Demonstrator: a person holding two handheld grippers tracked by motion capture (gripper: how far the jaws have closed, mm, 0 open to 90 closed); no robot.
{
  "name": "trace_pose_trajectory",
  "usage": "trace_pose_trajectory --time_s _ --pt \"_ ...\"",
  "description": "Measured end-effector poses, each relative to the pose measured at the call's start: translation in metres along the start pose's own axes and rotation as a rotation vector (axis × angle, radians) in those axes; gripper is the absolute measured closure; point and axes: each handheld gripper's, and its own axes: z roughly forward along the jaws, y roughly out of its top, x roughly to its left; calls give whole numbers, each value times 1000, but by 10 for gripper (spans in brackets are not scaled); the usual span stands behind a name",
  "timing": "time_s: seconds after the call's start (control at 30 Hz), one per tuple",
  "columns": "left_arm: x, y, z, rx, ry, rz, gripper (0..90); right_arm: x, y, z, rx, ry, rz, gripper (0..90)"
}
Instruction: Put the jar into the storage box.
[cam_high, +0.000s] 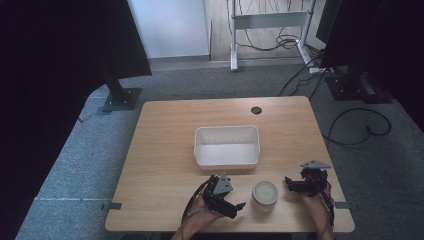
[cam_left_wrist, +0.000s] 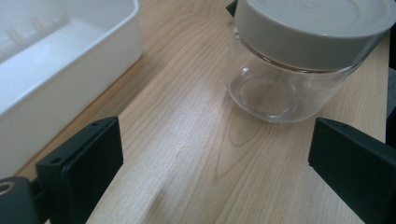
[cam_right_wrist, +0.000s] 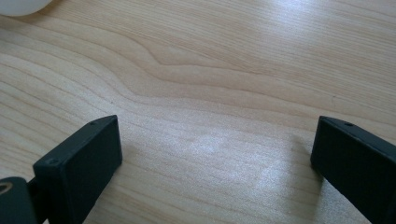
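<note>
A clear glass jar (cam_high: 264, 195) with a grey lid stands upright near the table's front edge, between my two grippers. My left gripper (cam_high: 239, 207) sits just left of it, open and pointing toward it. In the left gripper view the jar (cam_left_wrist: 299, 70) is close ahead, slightly right of the gap between the wide-spread jaws, and looks empty. My right gripper (cam_high: 288, 182) rests to the right of the jar, open, a short gap away. In the right gripper view its jaws stand far apart over bare wood.
An empty white plastic bin (cam_high: 227, 146) sits mid-table, just behind the jar; its wall (cam_left_wrist: 60, 79) fills the left of the left gripper view. A dark cable hole (cam_high: 256, 110) lies near the far edge of the wooden table (cam_high: 160, 150). Stands and cables surround the table on the floor.
</note>
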Motion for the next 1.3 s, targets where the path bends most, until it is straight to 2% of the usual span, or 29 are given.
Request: trace_pose_trajectory --time_s 0.67,0.93,1.13,1.3 --pt "-23 17 29 -2 -61 53 32 0 0 0 -1 4 -5 16" --pt "-30 24 40 10 -74 75 32 -1 0 0 0 5 -8 16" --pt "-32 26 47 14 -83 74 35 -1 0 1 -1 7 -10 16" --pt "-35 29 55 33 -82 87 41 -1 1 1 -1 8 -10 15"
